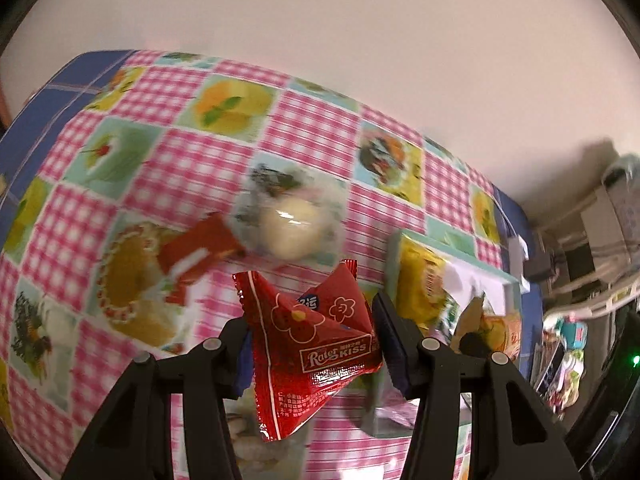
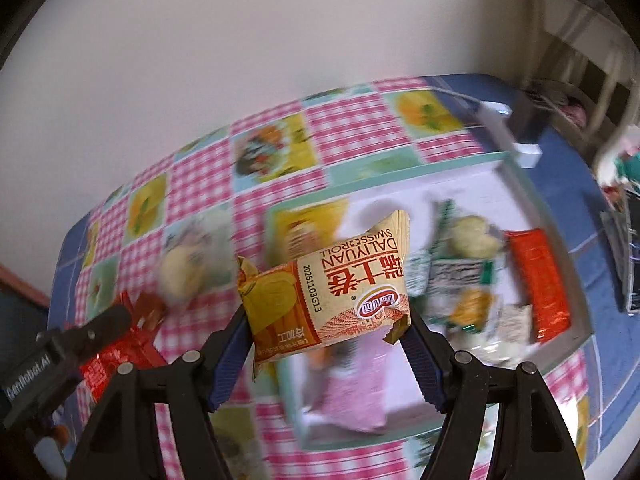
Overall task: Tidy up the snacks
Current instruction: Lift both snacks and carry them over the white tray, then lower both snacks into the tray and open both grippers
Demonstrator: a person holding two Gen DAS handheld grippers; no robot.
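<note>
My left gripper (image 1: 312,344) is shut on a red Rater Kiss snack packet (image 1: 316,348), held above the checked tablecloth. My right gripper (image 2: 326,324) is shut on an orange Daliyuan Swiss roll packet (image 2: 328,284), held over the left part of a shallow white tray (image 2: 500,160) with a pale green rim. The tray holds several snack packets: a red one (image 2: 538,280), green-and-white ones (image 2: 456,272) and a pink one (image 2: 356,396). In the left wrist view the tray (image 1: 508,280) lies to the right. The left gripper shows at the left edge of the right wrist view (image 2: 72,344).
On the cloth left of the tray lie a clear packet with a pale round bun (image 1: 290,224) and a red-orange packet (image 1: 200,252). The table (image 1: 80,92) backs onto a plain wall. Clutter and furniture stand off the table's right side (image 1: 592,240).
</note>
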